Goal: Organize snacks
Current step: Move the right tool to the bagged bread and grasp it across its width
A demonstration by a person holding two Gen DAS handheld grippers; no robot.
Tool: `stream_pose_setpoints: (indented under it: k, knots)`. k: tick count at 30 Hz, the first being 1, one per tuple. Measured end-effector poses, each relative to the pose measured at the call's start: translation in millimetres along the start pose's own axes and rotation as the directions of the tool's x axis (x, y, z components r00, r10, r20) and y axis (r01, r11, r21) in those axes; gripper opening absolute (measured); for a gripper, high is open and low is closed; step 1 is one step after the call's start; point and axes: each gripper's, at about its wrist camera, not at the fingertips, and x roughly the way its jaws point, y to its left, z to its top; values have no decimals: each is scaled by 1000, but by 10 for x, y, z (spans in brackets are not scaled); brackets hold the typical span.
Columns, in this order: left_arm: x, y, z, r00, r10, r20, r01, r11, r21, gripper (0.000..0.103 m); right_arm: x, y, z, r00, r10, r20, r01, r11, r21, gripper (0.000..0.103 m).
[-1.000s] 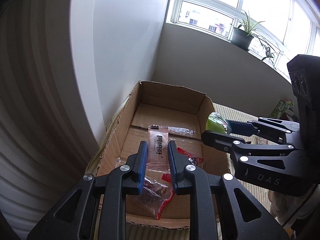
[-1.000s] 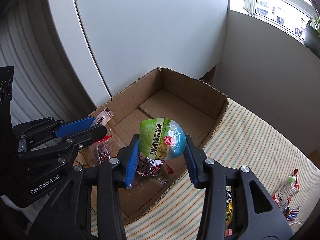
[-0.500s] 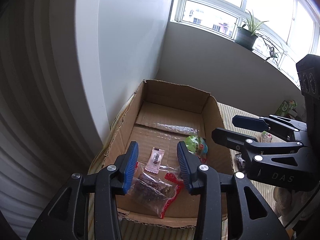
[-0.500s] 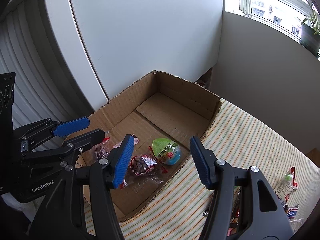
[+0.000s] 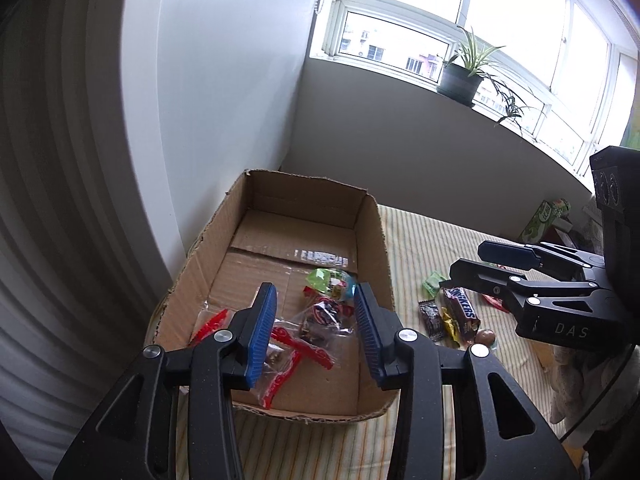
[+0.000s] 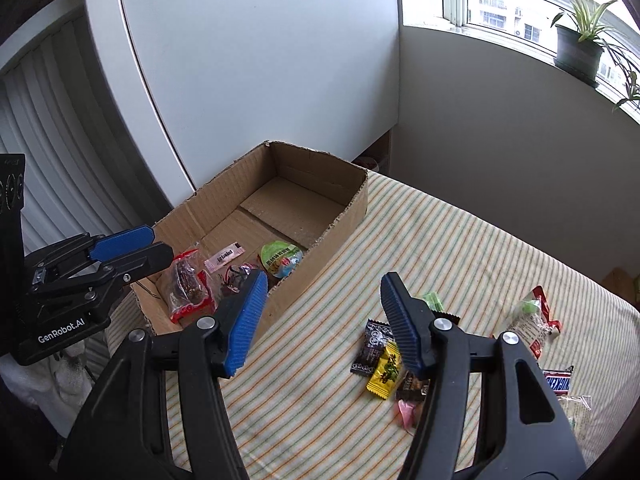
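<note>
A potted plant (image 5: pixel 464 80) stands on the windowsill (image 5: pixel 400 68) (long leaves spilling over). Buildings show beyond the window (image 5: pixel 404 12). A white panel (image 6: pixel 260 60) rises behind.

My right finger covers part of the yellow wrapper (image 6: pixel 385 372). The Snickers bar (image 6: pixel 559 381) runs off the frame edge. The pink sweet (image 6: pixel 405 410) is too blurred to identify.
</note>
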Motion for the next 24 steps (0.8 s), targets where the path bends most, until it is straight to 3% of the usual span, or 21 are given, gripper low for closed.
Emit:
stream_pose_setpoints:
  k: [4, 5, 6, 7, 8, 14, 24]
  knots:
    - [-43, -220, -74, 999, -48, -3, 48, 999, 9, 39, -211, -214, -171, 1000, -23, 13, 22, 999, 35, 64]
    - [-47, -271, -93, 998, -63, -5, 63, 998, 10, 39, -263, -273, -220, 999, -31, 17, 30, 998, 49, 78]
    - [-53, -328, -115, 997, -76, -7, 76, 997, 11, 47, -321, -338, -273, 999, -39, 27, 37, 997, 64, 90]
    - [-58, -387, -139, 996, -87, -7, 87, 996, 14, 52, -377, -406, -327, 998, -47, 36, 44, 996, 77, 92]
    - [-63, -451, -164, 995, -100, -7, 100, 995, 19, 56, -425, -465, -378, 998, -53, 38, 50, 995, 88, 92]
    - [-47, -837, -332, 979, -196, -50, 198, 980, 31, 56, -680, -854, -739, 995, -98, 19, 94, 985, 146, 92]
    - [152, -1588, -622, 930, -325, -174, 341, 937, 71, 58, -1043, -1515, -1277, 980, -197, -26, 198, 955, 222, 92]
